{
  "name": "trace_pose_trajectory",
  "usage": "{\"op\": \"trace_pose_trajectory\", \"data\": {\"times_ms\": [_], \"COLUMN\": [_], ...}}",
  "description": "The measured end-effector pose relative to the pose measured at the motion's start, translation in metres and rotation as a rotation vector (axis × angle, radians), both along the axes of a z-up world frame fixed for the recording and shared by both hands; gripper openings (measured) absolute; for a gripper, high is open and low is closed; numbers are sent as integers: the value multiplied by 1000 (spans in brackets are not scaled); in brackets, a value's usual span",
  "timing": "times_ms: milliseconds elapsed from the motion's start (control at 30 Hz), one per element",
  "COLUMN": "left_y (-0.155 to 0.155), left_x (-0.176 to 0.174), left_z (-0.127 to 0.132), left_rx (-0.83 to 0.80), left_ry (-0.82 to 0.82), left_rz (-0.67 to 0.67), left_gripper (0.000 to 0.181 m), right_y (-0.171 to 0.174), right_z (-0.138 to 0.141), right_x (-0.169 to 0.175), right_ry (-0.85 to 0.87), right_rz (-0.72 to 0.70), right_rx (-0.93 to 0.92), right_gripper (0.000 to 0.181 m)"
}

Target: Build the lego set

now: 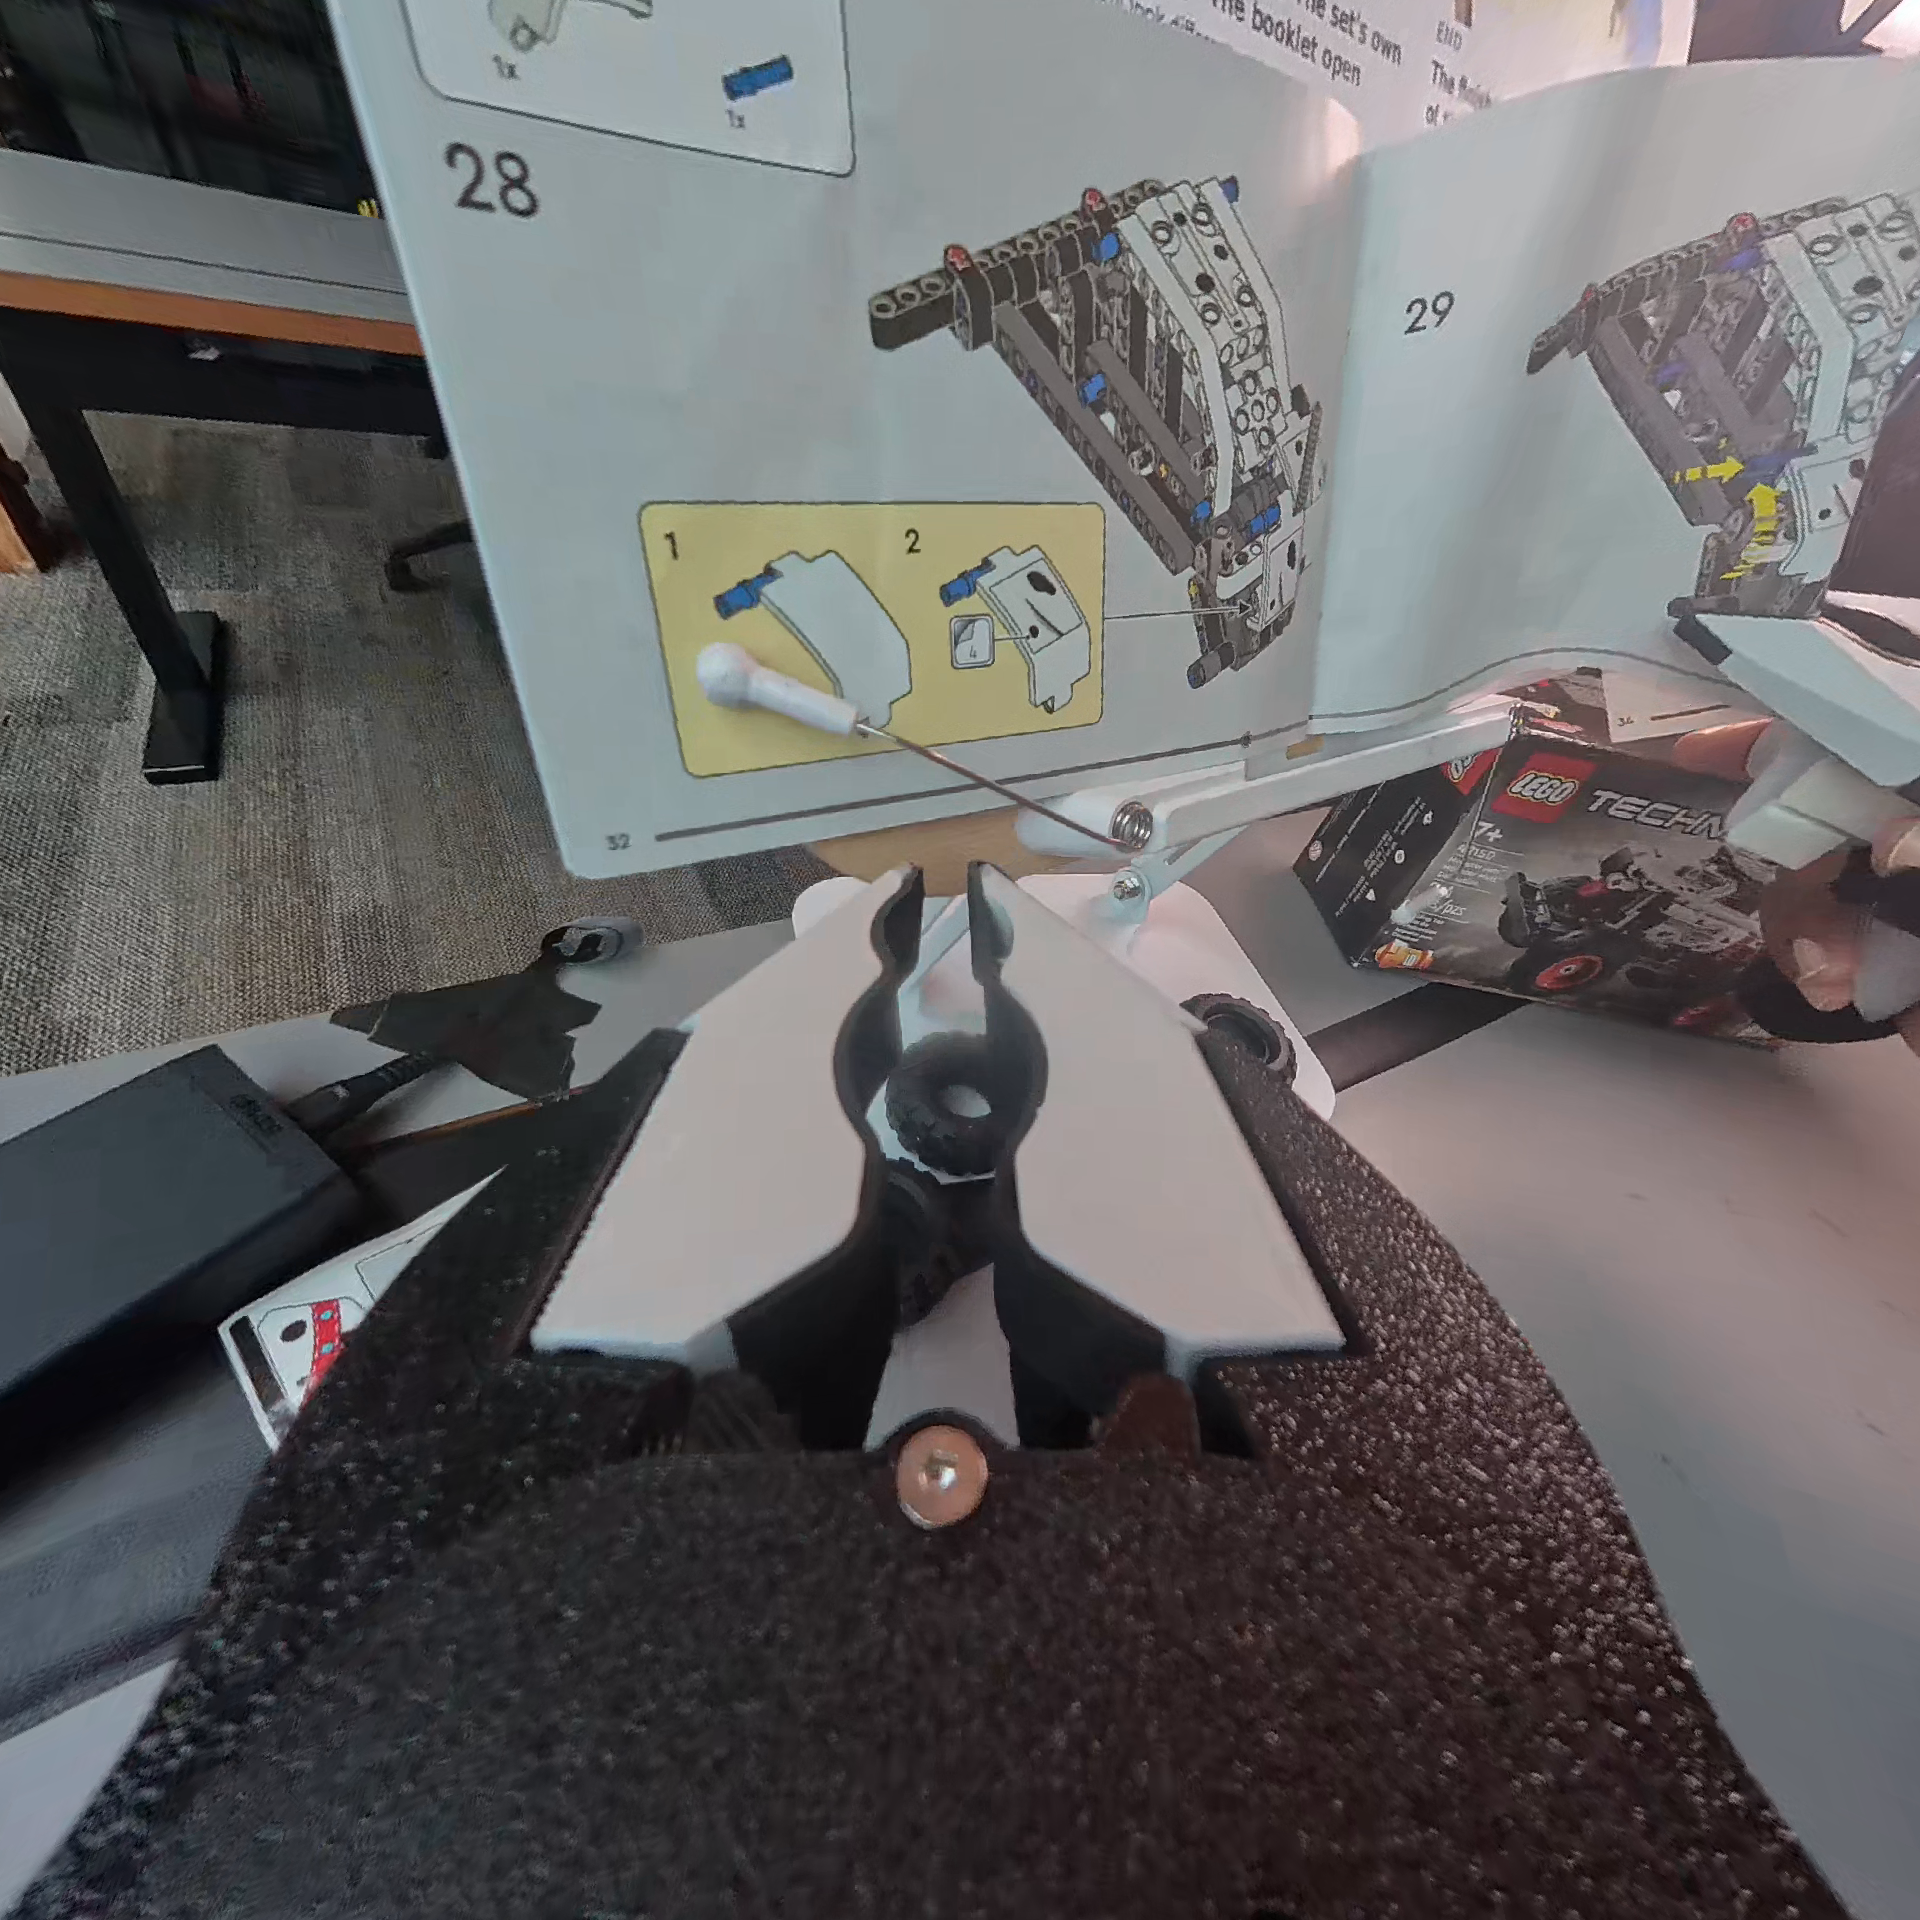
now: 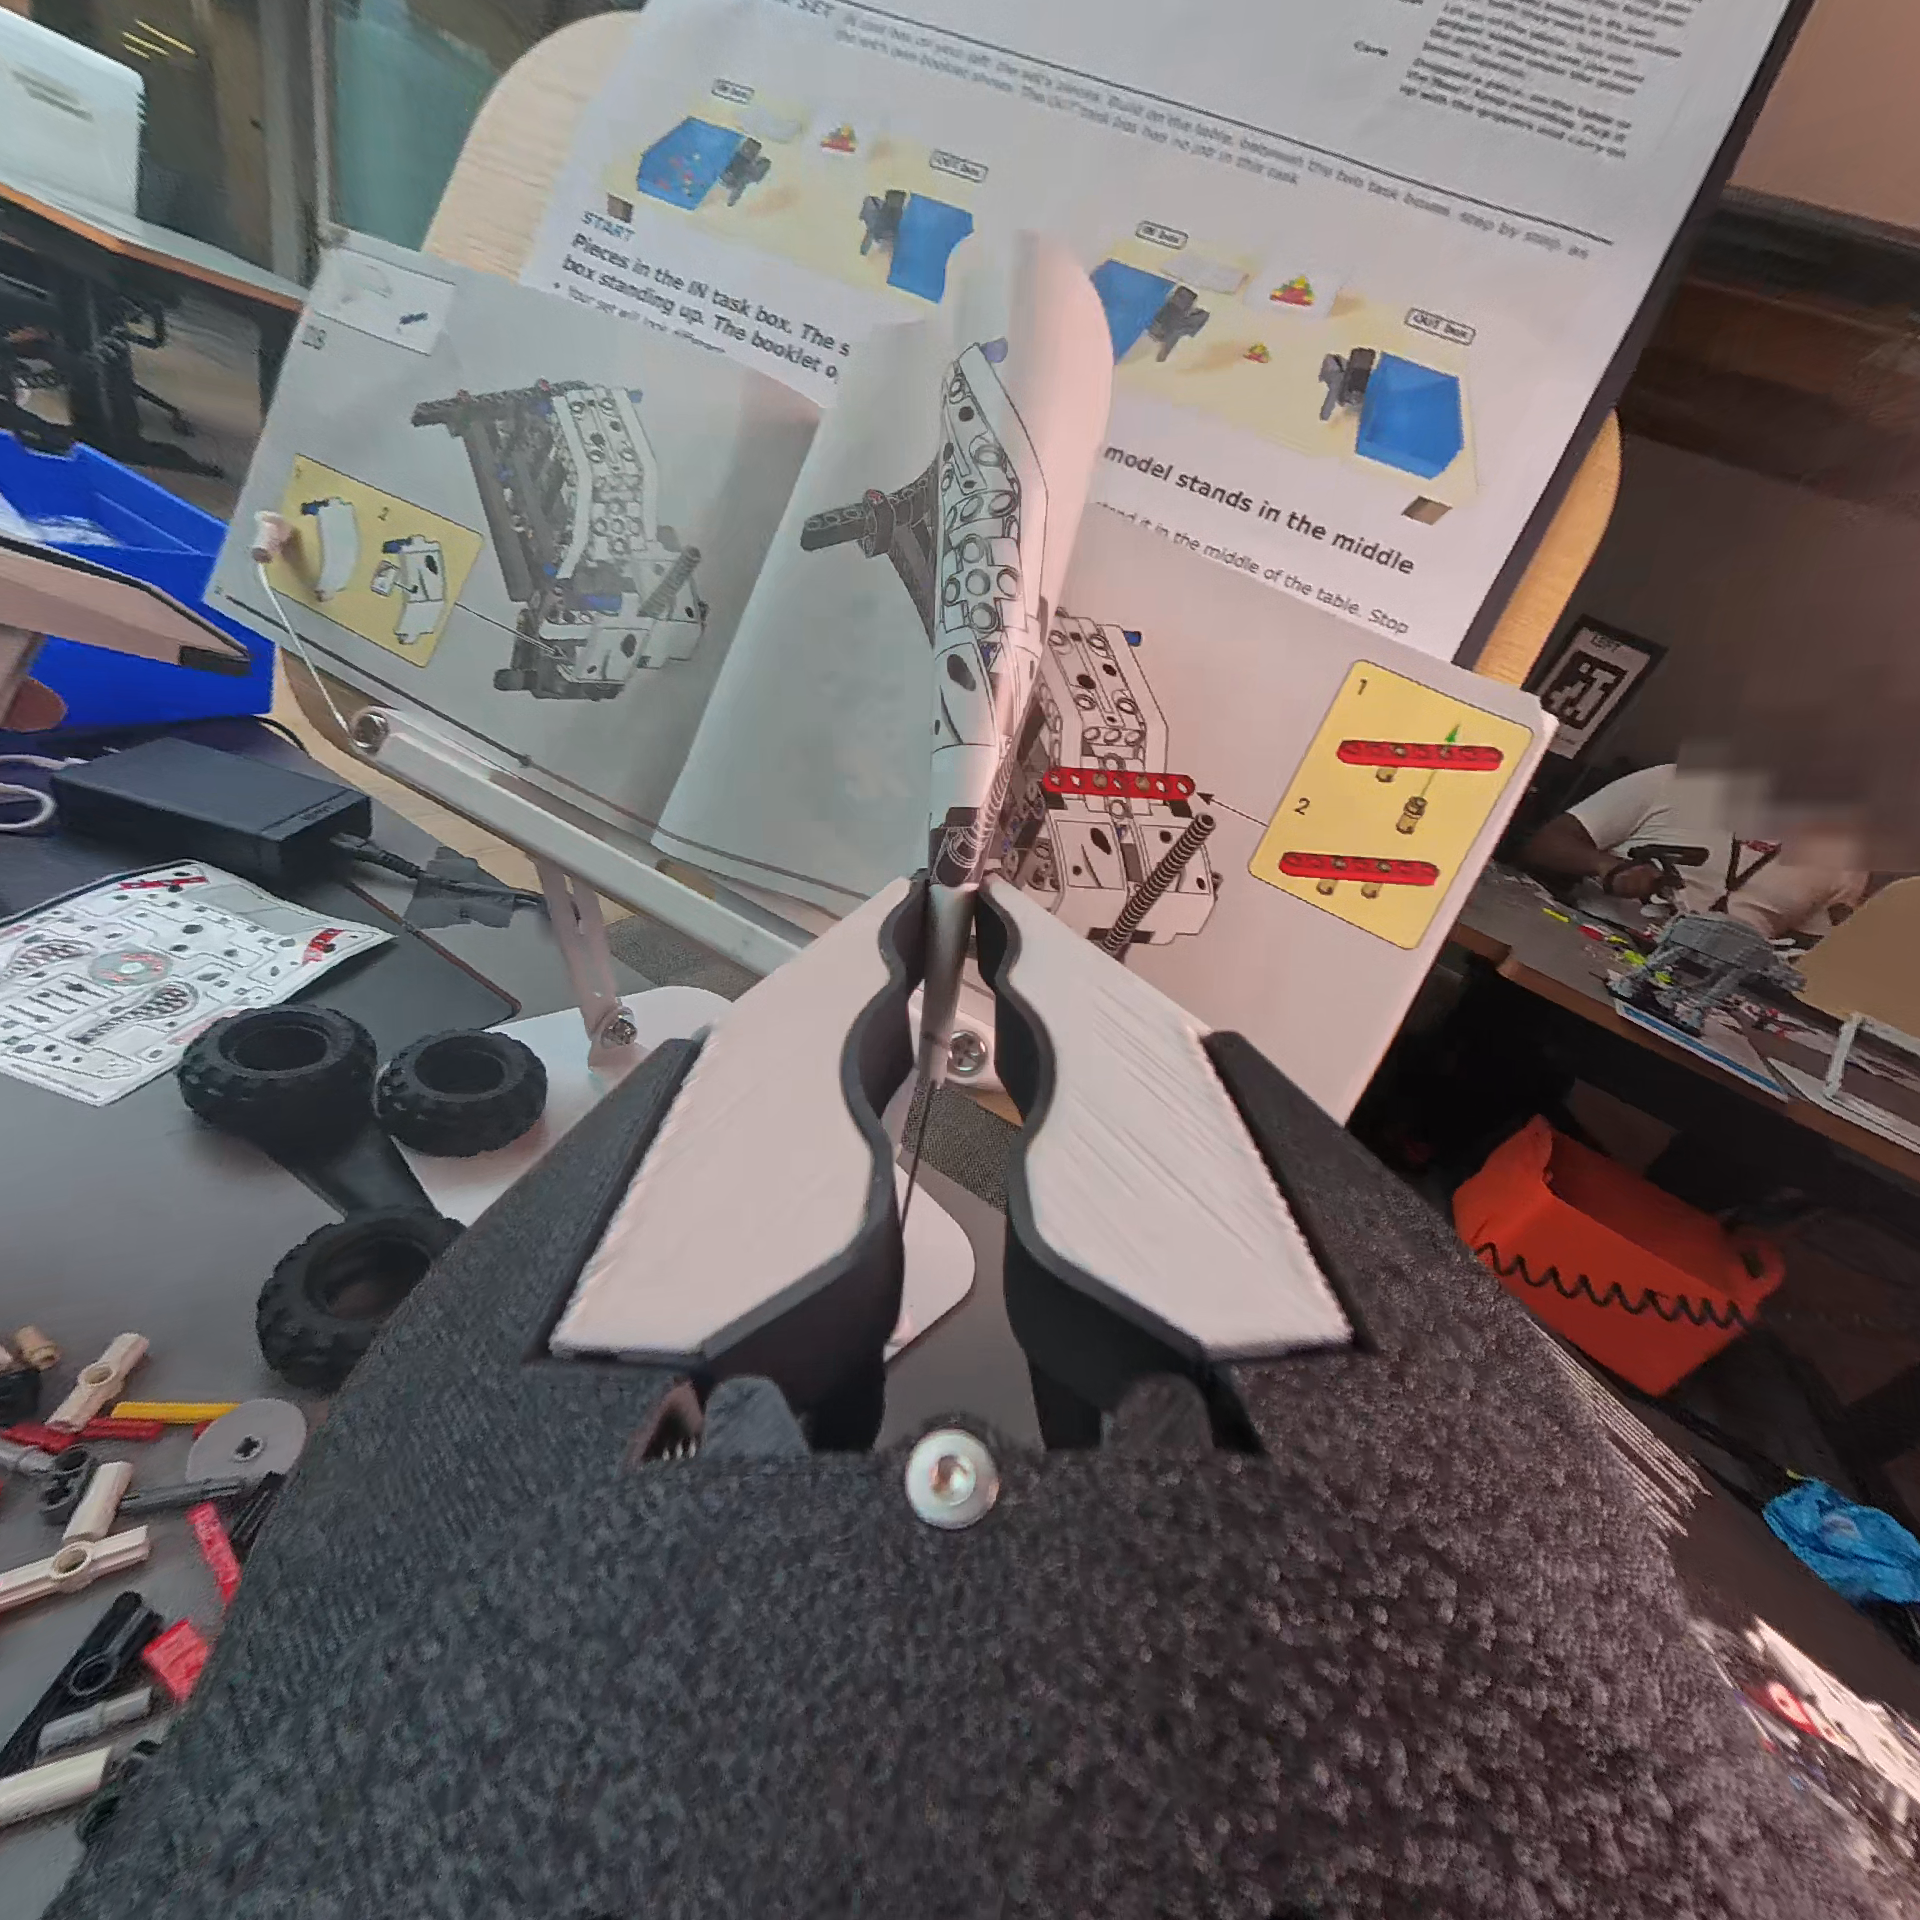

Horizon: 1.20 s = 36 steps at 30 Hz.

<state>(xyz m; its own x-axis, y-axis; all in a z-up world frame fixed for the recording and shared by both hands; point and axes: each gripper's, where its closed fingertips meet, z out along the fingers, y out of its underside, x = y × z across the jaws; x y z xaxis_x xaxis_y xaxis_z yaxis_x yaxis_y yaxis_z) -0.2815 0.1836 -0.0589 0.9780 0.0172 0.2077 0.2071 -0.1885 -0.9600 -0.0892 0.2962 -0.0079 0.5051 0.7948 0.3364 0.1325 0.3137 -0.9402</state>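
The instruction booklet [image 1: 935,416] stands open on a white stand [image 1: 1299,790]. My right gripper [image 2: 951,894] is shut on the bottom edge of one page [image 2: 1039,468], which stands curled upright between the two sides. It also shows in the left wrist view [image 1: 1704,634], at the right edge. My left gripper [image 1: 943,883] is shut and low over the table, in front of the booklet. A black tire [image 1: 961,1112] shows through the gap between its fingers and looks to lie below them. Three black tires [image 2: 275,1070] lie left of the stand's base plate [image 2: 935,1278].
Loose small pieces [image 2: 94,1455] lie at the table's near left. A sticker sheet [image 2: 156,966] and a black power brick [image 2: 208,800] lie beyond them, near a blue bin [image 2: 94,499]. The set's box [image 1: 1538,883] stands right of the stand. A person [image 2: 1662,831] sits at another table. The tips of one gripper are about 25 centimeters away from the tips of the other.
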Motion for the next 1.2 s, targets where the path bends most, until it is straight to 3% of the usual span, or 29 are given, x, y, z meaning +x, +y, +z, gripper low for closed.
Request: {"op": "trace_pose_trajectory", "data": {"times_ms": [167,300,433,533,700,767,900,967,1033,1100,1200], "left_y": [-16,-10,6,5,-11,-18,-26,-20,-11,-8,-4], "left_x": [5,16,5,-4,-15,-9,15,26,29,25,20], "left_z": [26,35,19,16,-4,14,71,77,67,59,41], "left_rx": [101,103,12,6,-81,15,270,261,178,147,73], "left_ry": [13,154,334,252,67,-24,-169,-188,-155,-70,38], "left_rz": [2,-18,16,26,58,24,-125,-191,-199,-165,-129], "left_gripper": [11,15,20,5,16,24,41,55,63,62,63], "right_y": [-29,-55,-82,-98,-114,-119,-126,-137,-156,-176,-179], "right_z": [6,7,3,-3,-18,-25,-37,-46,-51,-53,-37], "right_x": [-23,-48,-81,-104,-132,-141,-160,-168,-170,-161,-140], "right_ry": [11,30,6,-24,-84,-123,-236,-308,-347,-362,-270], "right_rz": [91,169,242,274,298,311,321,386,486,592,620], "right_rx": [-16,-59,-96,-99,-67,-54,20,50,73,88,91], "right_gripper": [6,6,6,7,7,8,32,48,63,64,53]}}
